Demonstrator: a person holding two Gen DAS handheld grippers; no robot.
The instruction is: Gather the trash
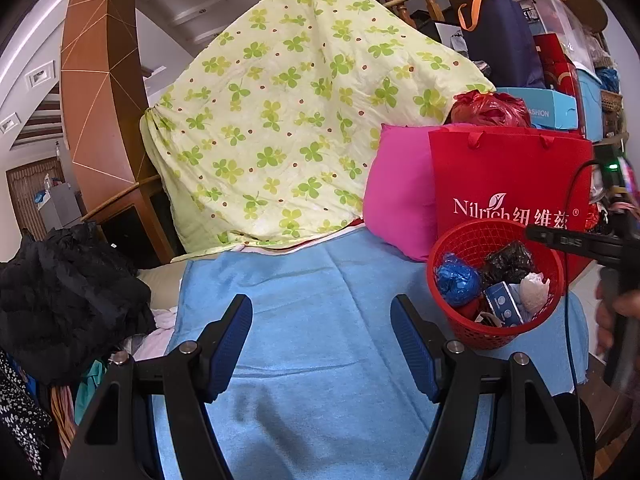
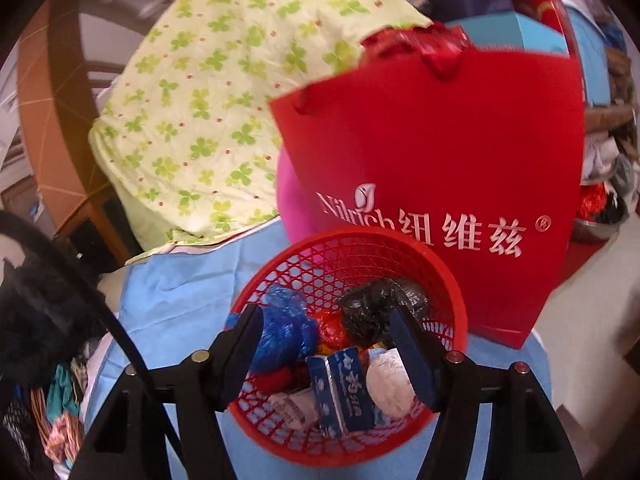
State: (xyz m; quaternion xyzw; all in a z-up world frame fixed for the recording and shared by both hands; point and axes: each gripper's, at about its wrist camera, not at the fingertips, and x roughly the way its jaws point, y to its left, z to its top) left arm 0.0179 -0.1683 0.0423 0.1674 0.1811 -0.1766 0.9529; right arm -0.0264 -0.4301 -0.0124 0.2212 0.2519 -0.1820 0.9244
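A red mesh basket (image 1: 476, 334) (image 2: 348, 236) stands on the blue cloth (image 1: 312, 276) at the right. It holds a crumpled blue plastic bag (image 2: 288, 328), a black plastic bag (image 2: 368, 308), a white paper wad (image 2: 390, 384), a blue carton (image 2: 344, 388) and red scraps. My right gripper (image 2: 326, 314) hangs open just above the basket's mouth, with nothing pinched between its pads. My left gripper (image 1: 320, 308) is open and empty over the bare blue cloth, left of the basket. A hand (image 1: 618, 312) holding the right tool shows at the right edge.
A red paper shopping bag (image 2: 440, 152) stands right behind the basket, against a pink cushion (image 1: 396, 200). A clover-print quilt (image 1: 300, 120) is heaped at the back. Black clothing (image 1: 60, 300) is piled at the left. Boxes and bags are stacked at the far right.
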